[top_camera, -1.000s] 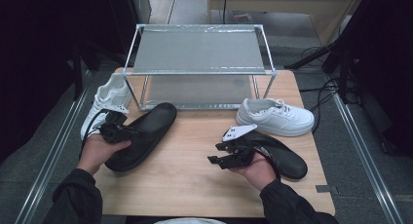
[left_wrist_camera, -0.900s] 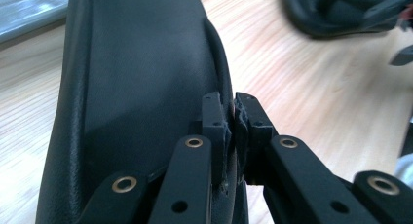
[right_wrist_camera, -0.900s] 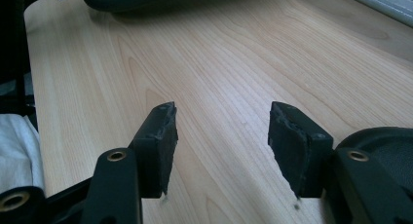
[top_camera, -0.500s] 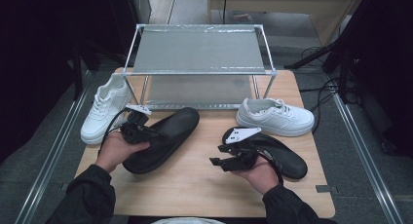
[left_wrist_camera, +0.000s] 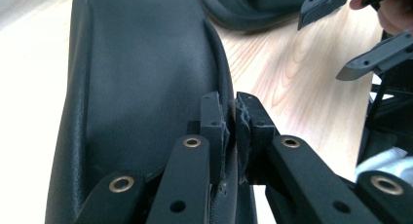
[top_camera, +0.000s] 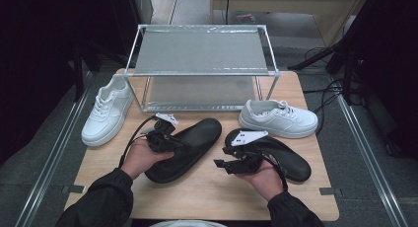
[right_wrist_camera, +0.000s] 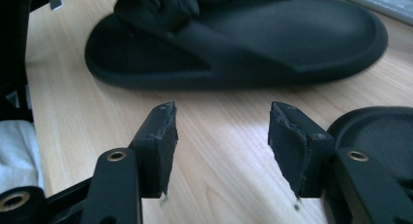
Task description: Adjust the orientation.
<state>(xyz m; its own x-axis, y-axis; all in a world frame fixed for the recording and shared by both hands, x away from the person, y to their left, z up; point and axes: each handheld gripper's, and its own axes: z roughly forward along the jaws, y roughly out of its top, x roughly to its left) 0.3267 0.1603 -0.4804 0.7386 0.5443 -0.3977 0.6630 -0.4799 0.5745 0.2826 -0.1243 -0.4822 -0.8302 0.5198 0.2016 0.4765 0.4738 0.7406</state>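
**Left slipper drawn in beside its mate**

Since the earlier frames the left black slipper (top_camera: 185, 149) has travelled right across the table (top_camera: 207, 197), from near the left white sneaker (top_camera: 106, 116) to just beside the right black slipper (top_camera: 276, 155). The left gripper (top_camera: 162, 138) brings it there, its jaws pinching the slipper's raised side edge; in the left gripper view the pads (left_wrist_camera: 214, 129) press together on that rim with only the thin wall between them. Gripping the rim rather than the broad sole suits the jaws, I judge, because the edge is the one part slim enough to clamp.

The right gripper (top_camera: 231, 158) hovers near the right slipper's heel with jaws spread and nothing between them; its own view shows bare wood in the gap. It looks held ready, perhaps to steady or take the second slipper.

Room is tight on the far side: the metal rack (top_camera: 199, 64) stands just beyond both toes, and the right white sneaker (top_camera: 278, 119) sits close to the right slipper. The near half of the table offers open wood, though its front edge lies just under the person's forearms.
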